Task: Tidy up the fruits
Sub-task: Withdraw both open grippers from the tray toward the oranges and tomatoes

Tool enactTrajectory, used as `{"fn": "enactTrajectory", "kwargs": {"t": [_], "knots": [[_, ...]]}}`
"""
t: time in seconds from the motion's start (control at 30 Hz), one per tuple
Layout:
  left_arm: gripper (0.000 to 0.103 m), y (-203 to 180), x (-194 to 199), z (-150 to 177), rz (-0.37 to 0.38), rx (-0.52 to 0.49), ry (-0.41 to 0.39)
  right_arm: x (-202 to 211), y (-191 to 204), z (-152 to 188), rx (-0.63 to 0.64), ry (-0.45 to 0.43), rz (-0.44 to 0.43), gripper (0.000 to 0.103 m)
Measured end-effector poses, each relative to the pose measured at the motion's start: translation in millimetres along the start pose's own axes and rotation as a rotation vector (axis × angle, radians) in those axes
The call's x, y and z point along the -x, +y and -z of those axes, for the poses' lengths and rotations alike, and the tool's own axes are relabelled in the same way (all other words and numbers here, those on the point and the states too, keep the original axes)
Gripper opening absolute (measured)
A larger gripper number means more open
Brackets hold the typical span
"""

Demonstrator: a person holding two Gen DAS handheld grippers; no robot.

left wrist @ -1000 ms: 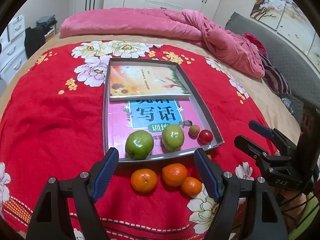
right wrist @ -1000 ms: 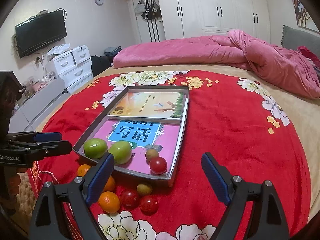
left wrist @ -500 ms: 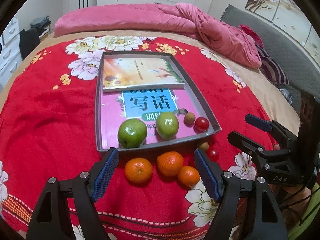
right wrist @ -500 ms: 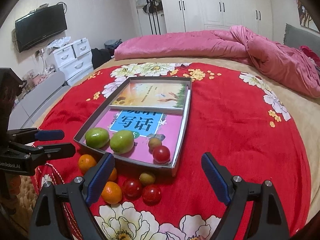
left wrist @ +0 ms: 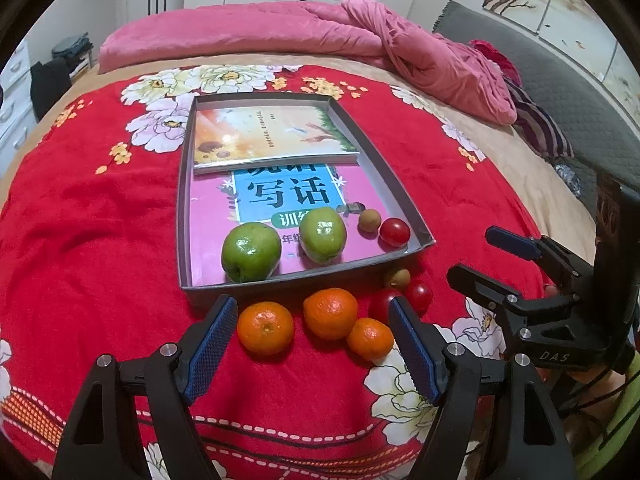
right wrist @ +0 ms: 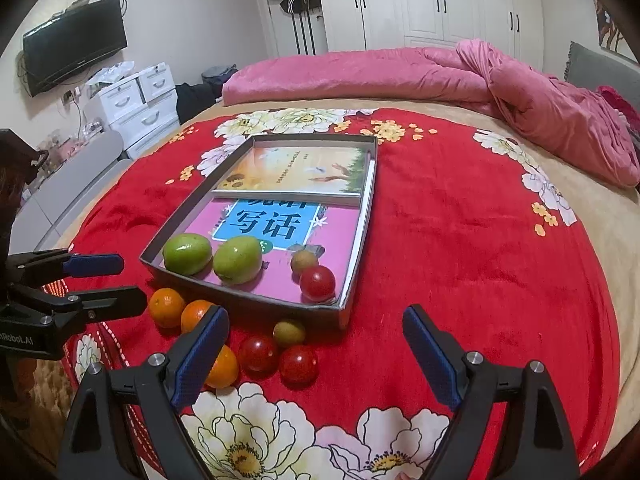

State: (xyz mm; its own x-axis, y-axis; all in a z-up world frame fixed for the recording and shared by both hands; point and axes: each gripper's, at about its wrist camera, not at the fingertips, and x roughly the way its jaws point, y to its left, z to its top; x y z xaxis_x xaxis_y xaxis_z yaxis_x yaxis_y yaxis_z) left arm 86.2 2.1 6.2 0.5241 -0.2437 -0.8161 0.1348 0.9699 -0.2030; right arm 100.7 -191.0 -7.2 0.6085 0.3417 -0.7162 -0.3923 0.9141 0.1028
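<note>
A grey tray [left wrist: 184, 216] [right wrist: 360, 240] on the red bedspread holds two books, two green apples [left wrist: 251, 252] [right wrist: 187, 253], a small brown fruit [left wrist: 368, 219] and a cherry tomato [left wrist: 395, 232] [right wrist: 317, 283]. In front of the tray lie three oranges [left wrist: 265, 328] [right wrist: 166, 307], two cherry tomatoes [right wrist: 258, 354] and another small brown fruit [right wrist: 289, 333]. My left gripper [left wrist: 312, 322] is open and empty, just short of the oranges. My right gripper [right wrist: 316, 334] is open and empty, over the loose tomatoes; it also shows in the left wrist view [left wrist: 476, 256].
A crumpled pink quilt [left wrist: 400, 48] lies across the far side of the bed. White drawers [right wrist: 136, 104] and a wall television [right wrist: 76, 44] stand to the left. Wardrobes [right wrist: 420, 0] line the back wall.
Both grippers have pulled back a little and tilted down, so the loose fruit in front of the tray shows more fully. Both stay open. No fruit has moved.
</note>
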Motion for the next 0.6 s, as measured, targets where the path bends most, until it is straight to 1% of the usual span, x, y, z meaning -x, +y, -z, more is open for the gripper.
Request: {"fn": "enactTrajectory", "kwargs": {"t": [0.2, 0.6], "knots": [[0.079, -5.8, -2.5, 3.5, 0.009, -0.011, 0.013, -2.2, -0.3, 6.8, -0.003, 0.037, 0.024, 0.088], [0.079, -15.2, -9.0, 12.6, 0.032, -0.032, 0.048, -6.9, 4.2, 15.5, 0.013, 0.083, 0.039, 0.088]]}}
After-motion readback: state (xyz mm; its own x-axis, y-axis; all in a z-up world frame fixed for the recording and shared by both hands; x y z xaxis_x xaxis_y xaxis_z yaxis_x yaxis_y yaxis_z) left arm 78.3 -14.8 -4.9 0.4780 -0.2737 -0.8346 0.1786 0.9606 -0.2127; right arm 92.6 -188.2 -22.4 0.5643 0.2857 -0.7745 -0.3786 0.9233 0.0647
